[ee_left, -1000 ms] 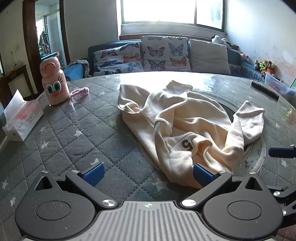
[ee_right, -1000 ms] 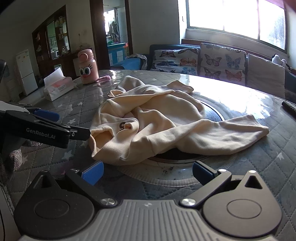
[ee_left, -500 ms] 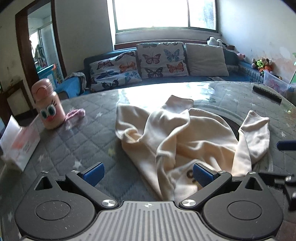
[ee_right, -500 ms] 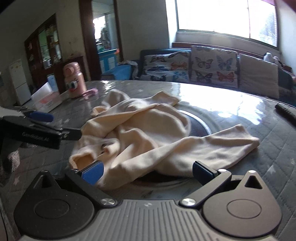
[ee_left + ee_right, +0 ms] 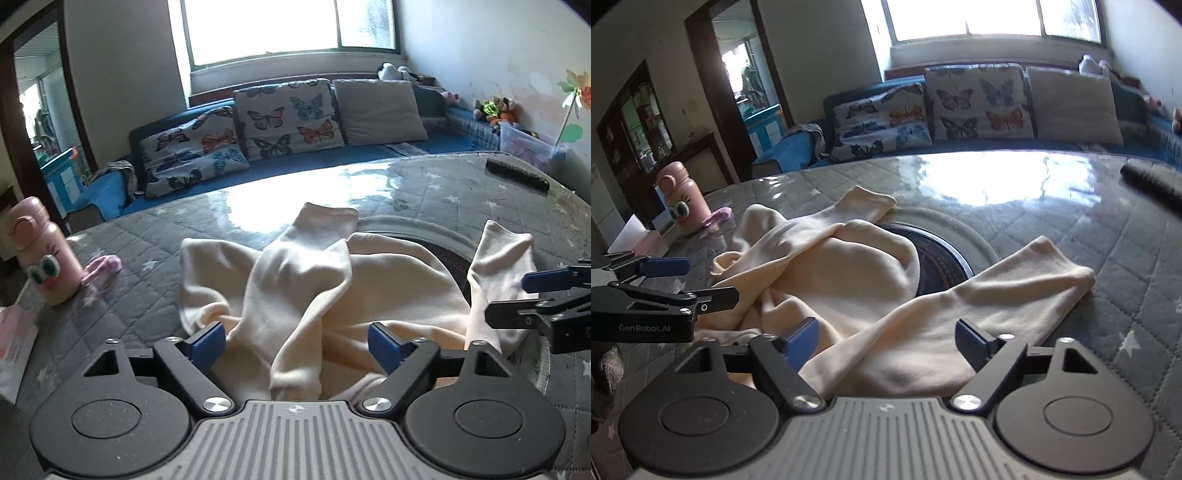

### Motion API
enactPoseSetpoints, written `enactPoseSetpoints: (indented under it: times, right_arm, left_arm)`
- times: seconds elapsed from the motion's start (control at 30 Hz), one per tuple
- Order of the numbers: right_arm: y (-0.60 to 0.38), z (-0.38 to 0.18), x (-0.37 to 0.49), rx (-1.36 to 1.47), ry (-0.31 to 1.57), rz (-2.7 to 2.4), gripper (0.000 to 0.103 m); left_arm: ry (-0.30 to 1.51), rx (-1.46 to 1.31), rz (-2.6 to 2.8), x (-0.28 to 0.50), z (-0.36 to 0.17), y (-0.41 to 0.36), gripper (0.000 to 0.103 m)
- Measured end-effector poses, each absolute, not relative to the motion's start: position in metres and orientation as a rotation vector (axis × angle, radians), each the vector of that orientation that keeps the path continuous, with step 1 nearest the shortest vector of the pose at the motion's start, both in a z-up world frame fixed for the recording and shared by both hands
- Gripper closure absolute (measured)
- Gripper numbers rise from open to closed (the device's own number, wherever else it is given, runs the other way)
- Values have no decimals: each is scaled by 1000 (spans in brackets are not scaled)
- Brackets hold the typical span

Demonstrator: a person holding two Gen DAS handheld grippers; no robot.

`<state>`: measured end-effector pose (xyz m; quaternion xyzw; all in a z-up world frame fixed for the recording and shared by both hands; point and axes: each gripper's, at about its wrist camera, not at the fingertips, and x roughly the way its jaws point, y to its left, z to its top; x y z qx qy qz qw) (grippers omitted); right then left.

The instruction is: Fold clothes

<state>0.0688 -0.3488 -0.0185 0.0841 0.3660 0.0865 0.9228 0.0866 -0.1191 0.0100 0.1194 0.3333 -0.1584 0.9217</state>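
We see daylight blowing out the window (image 5: 291,26), white glare on the bench (image 5: 997,177) below it, fisheye bending and dark corners around it

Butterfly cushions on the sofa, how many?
2. One butterfly cushion leans at the left end of the sofa; the other butterfly cushion stands upright next to it, beside a plain grey cushion. Others could be hidden beyond the frame.

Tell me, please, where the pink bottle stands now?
The pink bottle stands upright at the far left of the table in the left wrist view, beside a small pink cloth and left of the cream garment.
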Motion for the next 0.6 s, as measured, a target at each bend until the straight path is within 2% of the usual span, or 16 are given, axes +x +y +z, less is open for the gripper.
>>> enactPoseSetpoints:
  times: [0.1,0.17,0.23,0.27,0.3,0.33,0.43,0.5,0.6]
  right_arm:
    - [-350,-24,79,188,773,177,27]
    - [-349,-28,85,195,787,179,35]
    - [-347,-31,91,205,804,179,39]
    - [-346,-33,93,209,810,181,43]
    - [-345,-34,95,213,816,182,46]
    - [-344,-36,96,217,823,184,51]
    - [-342,-39,97,225,842,189,67]
    - [-343,-40,95,233,847,190,82]
    - [-347,-38,89,248,836,189,96]
  left_arm:
    - [694,261,-329,96,6,-125,25]
    - [707,267,-327,102,2,-126,31]
    - [722,268,-326,107,-2,-126,46]
    - [729,269,-325,109,-4,-126,50]
    - [735,268,-326,110,-5,-125,60]
    - [740,266,-327,111,-7,-124,71]
    - [741,255,-323,110,-7,-119,92]
    - [725,242,-313,104,-2,-112,97]
    - [700,222,-298,95,6,-103,99]
